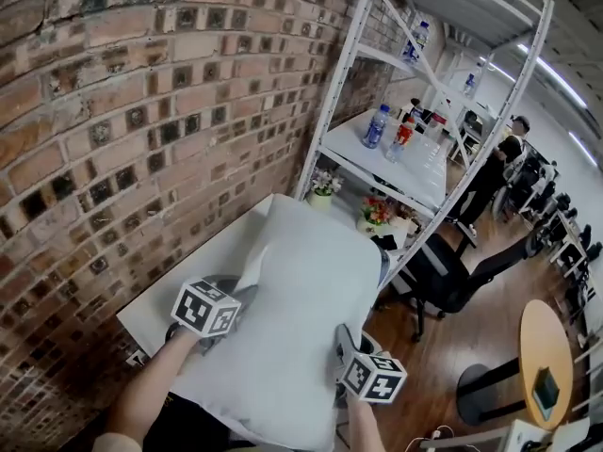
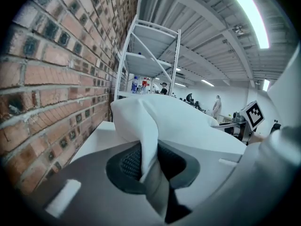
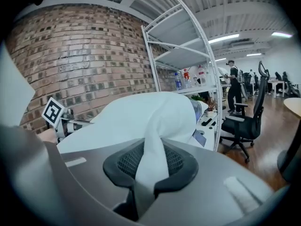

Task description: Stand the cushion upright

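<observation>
Pinching the cushion (image 1: 301, 299) at its near edge: left gripper (image 1: 237, 301) squeezed nearly closed on a fold of fabric at the left corner, right gripper (image 1: 341, 345) doing the same at the right. Stretches lengthwise straight away from the grippers toward the far shelf (image 1: 405, 172), far end down on the table (image 1: 203, 262). Looks equally reachable for both hands, so probably means tipping the near end up over the far one.

Across the counter (image 1: 184, 285), brick wall (image 1: 113, 111) at left: cushion (image 1: 301, 290), near corners in left tongs (image 2: 148, 166) and right tongs (image 3: 150, 166); behind, shelving rack (image 1: 396, 158); right, office chair (image 1: 443, 276).
</observation>
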### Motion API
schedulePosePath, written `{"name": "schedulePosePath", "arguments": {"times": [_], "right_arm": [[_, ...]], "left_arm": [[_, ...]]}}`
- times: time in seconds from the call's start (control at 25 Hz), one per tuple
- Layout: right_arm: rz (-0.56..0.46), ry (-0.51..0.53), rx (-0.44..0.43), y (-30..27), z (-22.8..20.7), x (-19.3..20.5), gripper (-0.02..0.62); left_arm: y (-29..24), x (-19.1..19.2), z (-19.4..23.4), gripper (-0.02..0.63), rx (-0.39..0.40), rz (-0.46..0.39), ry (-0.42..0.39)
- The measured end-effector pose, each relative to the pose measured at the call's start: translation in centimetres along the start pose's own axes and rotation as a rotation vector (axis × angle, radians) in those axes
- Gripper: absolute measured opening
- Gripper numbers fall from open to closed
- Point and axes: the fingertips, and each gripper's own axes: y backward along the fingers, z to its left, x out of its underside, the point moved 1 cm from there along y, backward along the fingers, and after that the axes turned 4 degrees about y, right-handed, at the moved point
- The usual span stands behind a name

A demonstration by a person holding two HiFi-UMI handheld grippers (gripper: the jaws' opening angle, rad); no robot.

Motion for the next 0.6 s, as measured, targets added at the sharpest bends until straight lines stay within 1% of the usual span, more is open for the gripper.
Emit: {"name": "schedulePosePath", "arguments": {"times": [0.24,0.44,0.52,0.6], "right_arm": [[-0.024,0.04,-0.056,-0.6,0.4,-1.4,0.063],[-0.064,0.059,-0.114,-1.6,-0.1,-2.8,0.06],[-0.079,0.073,-0.15,-2.1,-0.5,-3.8,0.058],[-0.094,0.095,-0.189,-2.8,-0.9,-5.2,0.058]], "left_arm": [[1.5,-1.4,-0.1,0.057,-0.078,-0.051,-0.008],[1.8,-3.1,-0.1,0.057,-0.173,-0.094,-0.051],[1.6,-3.7,-0.2,0.057,-0.193,-0.112,-0.045],[1.4,-4.2,-0.1,0.057,-0.211,-0.132,-0.021]]}}
